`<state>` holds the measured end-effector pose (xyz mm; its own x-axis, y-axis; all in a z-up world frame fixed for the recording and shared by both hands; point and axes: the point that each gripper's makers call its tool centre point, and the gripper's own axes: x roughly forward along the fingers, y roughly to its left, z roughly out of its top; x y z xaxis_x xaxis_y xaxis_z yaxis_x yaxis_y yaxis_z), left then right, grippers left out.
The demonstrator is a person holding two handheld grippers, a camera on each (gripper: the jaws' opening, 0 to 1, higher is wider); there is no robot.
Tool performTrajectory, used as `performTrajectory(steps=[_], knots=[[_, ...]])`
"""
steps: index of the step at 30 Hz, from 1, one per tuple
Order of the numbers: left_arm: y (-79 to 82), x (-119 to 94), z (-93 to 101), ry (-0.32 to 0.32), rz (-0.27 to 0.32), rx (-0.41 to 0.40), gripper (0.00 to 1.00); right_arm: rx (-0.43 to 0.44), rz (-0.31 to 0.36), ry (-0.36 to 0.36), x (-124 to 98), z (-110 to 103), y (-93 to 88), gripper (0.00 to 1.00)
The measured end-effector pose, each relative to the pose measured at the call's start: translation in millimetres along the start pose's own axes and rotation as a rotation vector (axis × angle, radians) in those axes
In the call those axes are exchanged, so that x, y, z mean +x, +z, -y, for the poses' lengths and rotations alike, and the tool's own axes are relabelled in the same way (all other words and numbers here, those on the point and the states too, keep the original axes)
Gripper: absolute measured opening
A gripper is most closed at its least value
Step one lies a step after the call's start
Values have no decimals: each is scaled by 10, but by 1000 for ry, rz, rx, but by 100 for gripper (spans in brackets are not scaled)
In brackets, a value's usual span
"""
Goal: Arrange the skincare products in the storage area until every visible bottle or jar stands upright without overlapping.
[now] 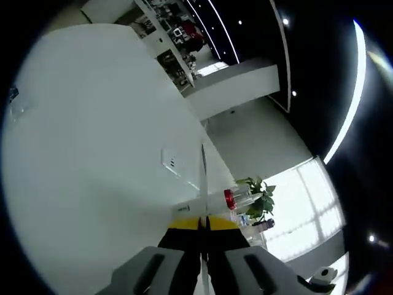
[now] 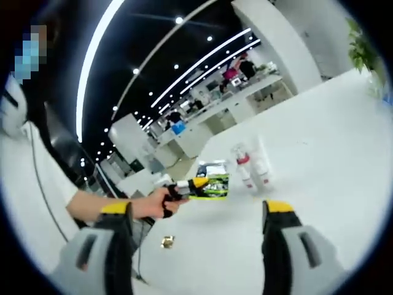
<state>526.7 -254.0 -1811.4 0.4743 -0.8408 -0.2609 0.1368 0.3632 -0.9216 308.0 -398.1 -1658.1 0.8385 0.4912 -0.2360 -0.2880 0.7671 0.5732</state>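
Note:
Two white skincare bottles with red bands stand close together on the white table [image 2: 319, 141]: one bottle [image 2: 246, 171] with a clear cap, and a taller tube [image 2: 263, 161] just right of it. My right gripper [image 2: 196, 209] is open and empty, well short of them. A hand [image 2: 153, 203] holds my left gripper [image 2: 207, 186] out to the left of the bottles. In the left gripper view my left gripper [image 1: 203, 224] is shut, its yellow tips pressed together. Just beyond them is a white bottle with a red band and clear cap [image 1: 232, 198]. That view is rolled.
A small gold object [image 2: 167, 241] lies on the table near my right gripper's left jaw. A potted plant [image 1: 260, 200] stands past the bottle, and another plant [image 2: 362, 37] at the table's far end. A clear flat piece [image 1: 172, 161] rests on the tabletop [image 1: 92, 153].

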Motion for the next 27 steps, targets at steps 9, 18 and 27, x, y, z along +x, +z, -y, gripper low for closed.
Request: performTrajectory(steps=[9,18,27], knots=[[-128,166,-164,58,-32,-14,0,20,-29,-34,31,99,-67,85],[-354,315,-290,99,-99,-23,0,34,-40,-58,60,165,-76,86],[-345,331,-390,153,-91,-15,1,33,-44,-66,60,155,-52,86]])
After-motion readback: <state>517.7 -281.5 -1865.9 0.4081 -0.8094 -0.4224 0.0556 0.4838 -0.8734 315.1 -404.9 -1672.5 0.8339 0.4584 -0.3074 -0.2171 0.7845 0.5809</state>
